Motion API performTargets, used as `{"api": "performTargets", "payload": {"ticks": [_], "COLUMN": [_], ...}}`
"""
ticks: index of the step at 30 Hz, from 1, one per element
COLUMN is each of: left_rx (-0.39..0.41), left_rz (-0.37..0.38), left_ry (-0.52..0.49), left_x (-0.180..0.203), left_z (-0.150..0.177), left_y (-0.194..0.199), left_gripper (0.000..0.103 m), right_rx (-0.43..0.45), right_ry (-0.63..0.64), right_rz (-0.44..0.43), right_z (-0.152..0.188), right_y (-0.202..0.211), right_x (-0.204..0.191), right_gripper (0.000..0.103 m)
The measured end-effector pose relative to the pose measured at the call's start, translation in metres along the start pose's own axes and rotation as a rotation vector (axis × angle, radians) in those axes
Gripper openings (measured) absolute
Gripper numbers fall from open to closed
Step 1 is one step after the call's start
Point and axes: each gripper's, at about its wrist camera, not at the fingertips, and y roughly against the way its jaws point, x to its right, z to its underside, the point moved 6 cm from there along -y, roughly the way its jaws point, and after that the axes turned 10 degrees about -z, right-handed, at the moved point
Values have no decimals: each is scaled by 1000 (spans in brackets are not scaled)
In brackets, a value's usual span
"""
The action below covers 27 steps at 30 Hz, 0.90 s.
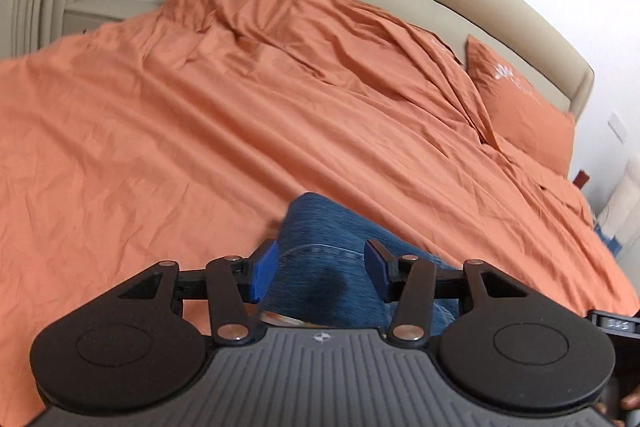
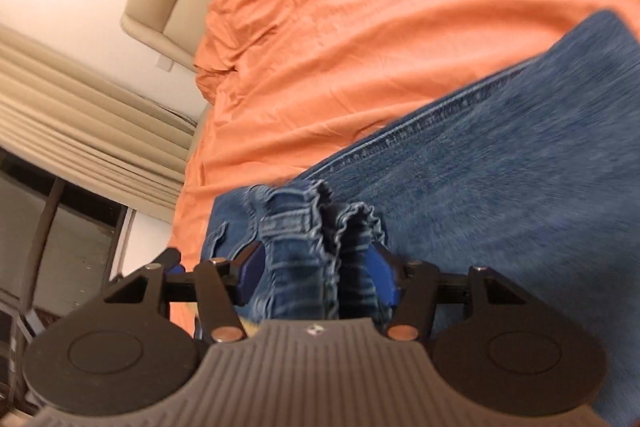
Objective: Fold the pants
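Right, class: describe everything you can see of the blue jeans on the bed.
The jeans are blue denim with a stitched seam running along one leg. They lie on the orange bedspread. At the near end, a bunched, ruffled band of fabric sits between the pads of the right claw; whether the pads press it is unclear. In the left wrist view, a flat stretch lies below the open left claw, untouched.

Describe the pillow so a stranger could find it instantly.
Start at the beige padded headboard of the bed. Against its right end leans the pillow, beside the rumpled orange duvet. It alone is a plump rectangle bearing a small white embroidered motif.
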Motion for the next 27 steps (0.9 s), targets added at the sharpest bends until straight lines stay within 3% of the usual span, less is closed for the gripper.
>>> {"api": "performTargets", "payload": {"ticks": [3,5,10,15,21,27], "left_rx": [6,9,5,18,16,1], "left_rz": [6,9,14,1,49,80], "left_ry": [26,39,52,79,132,87], "left_x": [-9,-12,-16,-25,-36,-27], "left_z": [-4,-7,-6,-10,-16,-8], "left_y": [1,0,0,9,25,23], "left_gripper": [58,58,57,56,56,53], "right_rx": [-16,-23,-29,-47,-60,-25], "right_ry": [-55,-80,-79,126,320,440], "right_rz": [-40,-61,-47,56,120,228], "right_z": [-4,-5,-5,-11,-25,-35], "right_y": [-17,-26,-31,-23,-8,22], "right_x": [8,11,7,-49,-144,-200], "right_gripper": [51,37,18,14,13,12]}}
